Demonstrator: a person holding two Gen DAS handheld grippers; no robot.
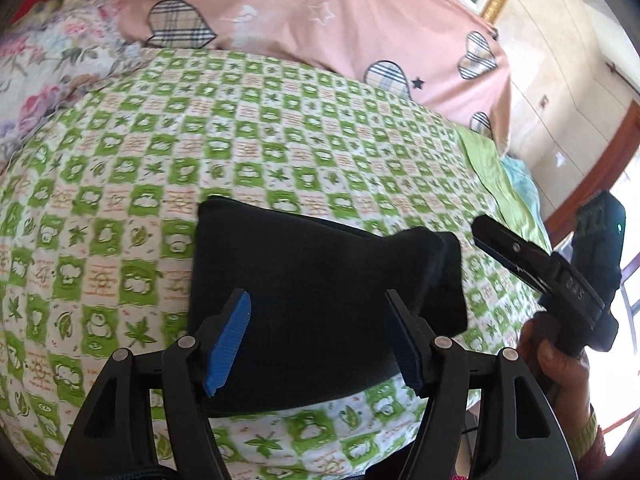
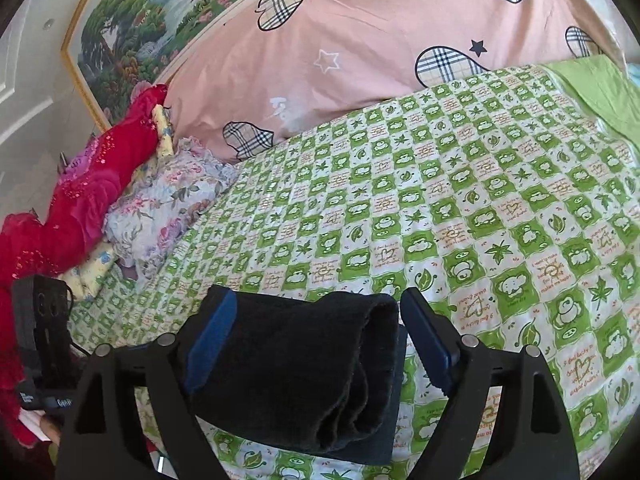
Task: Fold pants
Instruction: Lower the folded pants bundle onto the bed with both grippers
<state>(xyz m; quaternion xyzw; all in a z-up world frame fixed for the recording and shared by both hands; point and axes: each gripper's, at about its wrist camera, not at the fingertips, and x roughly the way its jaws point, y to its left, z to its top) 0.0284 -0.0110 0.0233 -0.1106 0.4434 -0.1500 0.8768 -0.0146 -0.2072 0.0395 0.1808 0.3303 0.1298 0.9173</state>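
The black pants (image 1: 320,280) lie folded into a compact stack on the green-and-white checked bedspread (image 1: 280,140), near its front edge. My left gripper (image 1: 320,344) is open, its blue-padded fingers spread above the near side of the stack, holding nothing. In the right wrist view the pants (image 2: 296,372) show their layered folded edges, and my right gripper (image 2: 320,340) is open with a finger on either side of the stack, apart from the cloth. The right gripper also shows in the left wrist view (image 1: 520,256), just right of the pants.
A pink quilt (image 2: 360,40) with plaid hearts lies along the far side of the bed. A floral pillow (image 2: 168,200) and red clothes (image 2: 92,192) sit at the left end. A framed landscape painting (image 2: 140,20) hangs on the wall. The bedspread (image 2: 480,200) stretches right.
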